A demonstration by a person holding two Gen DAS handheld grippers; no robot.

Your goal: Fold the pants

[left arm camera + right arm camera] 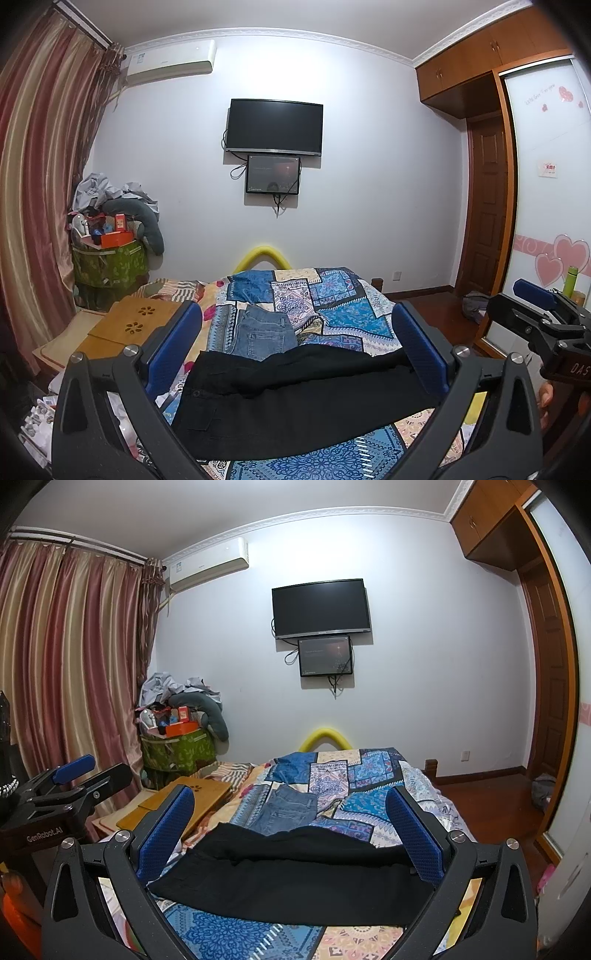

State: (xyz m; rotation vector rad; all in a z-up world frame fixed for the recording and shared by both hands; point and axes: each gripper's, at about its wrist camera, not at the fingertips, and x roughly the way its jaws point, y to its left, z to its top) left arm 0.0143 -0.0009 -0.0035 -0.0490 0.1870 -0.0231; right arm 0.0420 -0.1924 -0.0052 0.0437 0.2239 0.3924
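Note:
Black pants lie crosswise on the near part of the patchwork quilt. They look doubled lengthwise, with the waist at the left. Behind them lies a folded pair of blue jeans. My left gripper hovers open over the black pants and holds nothing. My right gripper is open too, level with the left one. The blue pads of each gripper frame the pants on both sides. Whether any pad touches the cloth is unclear.
A wooden lap table sits at the bed's left edge. Behind it stands a green basket piled with clutter, beside striped curtains. A TV hangs on the far wall. A wardrobe and wooden floor lie to the right.

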